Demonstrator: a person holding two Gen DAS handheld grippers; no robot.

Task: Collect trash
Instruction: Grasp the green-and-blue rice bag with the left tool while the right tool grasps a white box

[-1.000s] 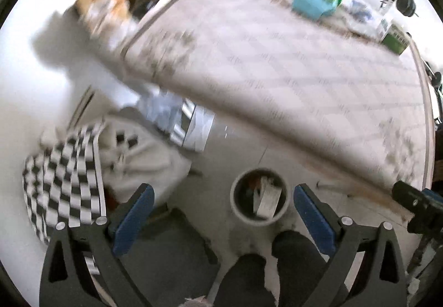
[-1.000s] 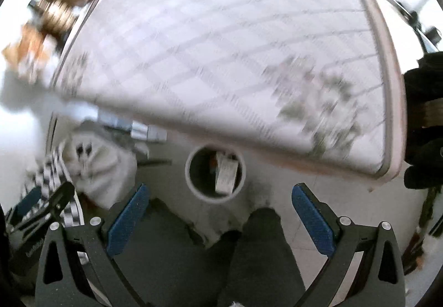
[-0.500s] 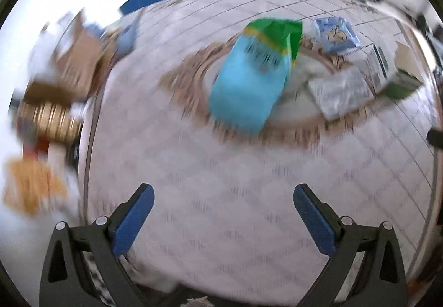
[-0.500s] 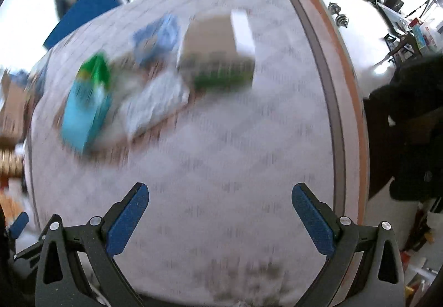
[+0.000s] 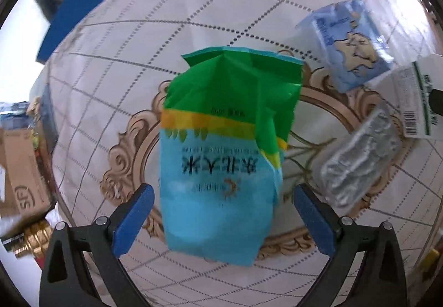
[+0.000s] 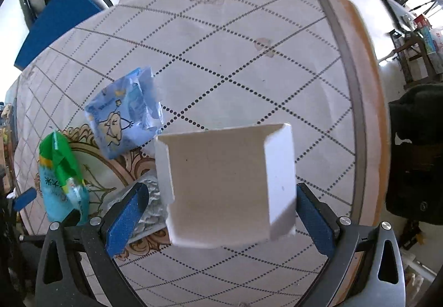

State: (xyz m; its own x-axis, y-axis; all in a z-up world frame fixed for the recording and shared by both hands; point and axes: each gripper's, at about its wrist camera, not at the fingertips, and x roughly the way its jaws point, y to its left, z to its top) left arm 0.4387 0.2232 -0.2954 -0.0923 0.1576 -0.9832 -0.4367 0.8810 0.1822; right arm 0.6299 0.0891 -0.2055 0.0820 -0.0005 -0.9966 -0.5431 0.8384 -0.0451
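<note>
A blue and green snack bag (image 5: 221, 157) lies on the round table's patterned cloth (image 5: 138, 63). My left gripper (image 5: 221, 219) is open, its blue pads on either side of the bag's near end, not touching it. A white cardboard box (image 6: 229, 185) lies flat under the right wrist view. My right gripper (image 6: 221, 218) is open and straddles the box's near end. A light blue wrapper (image 6: 126, 110) and a silvery foil pack (image 5: 357, 163) lie between the bag and the box. The bag also shows in the right wrist view (image 6: 61, 177).
The table's orange rim (image 6: 371, 102) runs along the right. A blue chair (image 6: 55, 19) stands beyond the far edge. Cardboard boxes (image 5: 19, 182) sit off the table's left side. A dark bag (image 6: 415, 152) sits to the right of the table.
Both grippers rose from over the floor bin to the tabletop and closed in: the left onto the snack bag, the right onto the white box. Both stayed open.
</note>
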